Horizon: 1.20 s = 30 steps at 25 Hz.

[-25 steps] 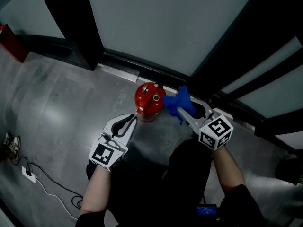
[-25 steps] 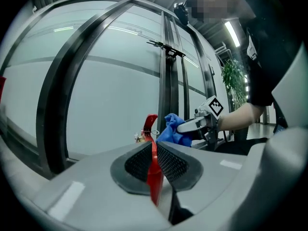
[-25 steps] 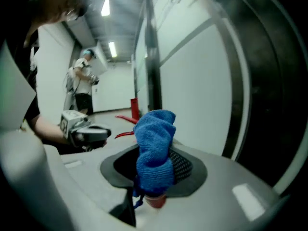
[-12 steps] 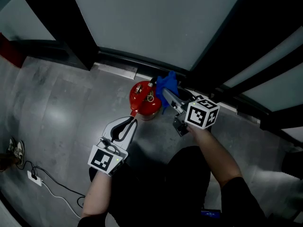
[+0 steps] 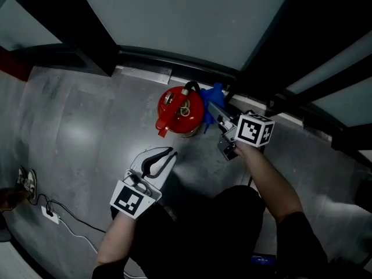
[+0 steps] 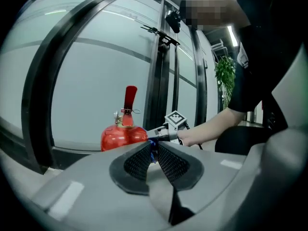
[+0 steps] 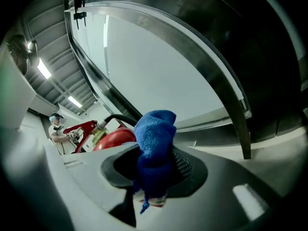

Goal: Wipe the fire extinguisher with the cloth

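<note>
A red fire extinguisher [image 5: 181, 112] stands on the grey floor against the glass wall. In the left gripper view the extinguisher [image 6: 122, 136] is upright, ahead and left. My right gripper [image 5: 216, 110] is shut on a blue cloth [image 5: 214, 96], which presses at the extinguisher's right far side beside the black hose [image 5: 190, 87]. The right gripper view shows the cloth [image 7: 154, 143] bunched between the jaws, with the red body [image 7: 113, 138] just beyond. My left gripper [image 5: 168, 153] hovers shut and empty, a short way in front of the extinguisher, not touching it.
Black window frames [image 5: 99, 45] and a metal sill strip [image 5: 142, 74] close off the far side. A cable and plug [image 5: 49, 214] lie on the floor at the left. A red object [image 5: 11, 65] sits at the far left edge.
The right gripper has carried the cloth from the extinguisher's top right down to its far right side. The left gripper has drawn back from the extinguisher toward me.
</note>
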### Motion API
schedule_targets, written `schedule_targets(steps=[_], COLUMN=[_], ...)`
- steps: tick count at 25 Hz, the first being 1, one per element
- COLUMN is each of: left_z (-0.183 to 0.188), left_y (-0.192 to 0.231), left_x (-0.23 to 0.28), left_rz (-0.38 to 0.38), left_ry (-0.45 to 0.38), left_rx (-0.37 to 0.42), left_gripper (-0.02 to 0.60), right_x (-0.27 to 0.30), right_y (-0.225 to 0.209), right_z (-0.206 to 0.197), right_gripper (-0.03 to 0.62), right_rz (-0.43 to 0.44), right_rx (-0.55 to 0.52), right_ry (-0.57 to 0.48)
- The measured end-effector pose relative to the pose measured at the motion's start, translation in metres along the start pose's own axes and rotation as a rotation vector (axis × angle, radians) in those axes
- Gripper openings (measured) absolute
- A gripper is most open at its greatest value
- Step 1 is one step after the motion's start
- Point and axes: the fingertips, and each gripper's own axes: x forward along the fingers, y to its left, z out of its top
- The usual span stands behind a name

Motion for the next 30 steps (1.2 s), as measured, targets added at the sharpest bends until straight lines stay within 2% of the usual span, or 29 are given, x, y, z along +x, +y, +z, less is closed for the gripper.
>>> schedule_targets(steps=[6, 10, 12, 19, 30], left_z=[-0.023, -0.033, -0.039, -0.057, -0.062], left_y=[-0.021, -0.039, -0.044, -0.045, -0.049], left_x=[0.014, 0.027, 0.032, 0.036, 0.018], left_rz=[-0.116, -0.213, -0.228, -0.237, -0.239], left_ry=[0.090, 0.133, 0.135, 0.157, 0.189], left_rx=[0.048, 0.172, 0.199, 0.061, 0.063], left_gripper=[0.051, 0.051, 0.051, 0.051, 0.051], right_x=[0.006, 0.006, 0.006, 0.012, 0.022], right_y=[-0.026, -0.042, -0.051, -0.078, -0.123], right_z=[-0.030, -0.049, -0.059, -0.092, -0.133], right_gripper=[0.135, 0.135, 0.135, 0.135, 0.135], right_rz=[-0.009, -0.020, -0.029, -0.051, -0.081], right_rx=[0.032, 0.073, 0.095, 0.150, 0.288], right_ry=[0.022, 0.017, 0.017, 0.018, -0.041])
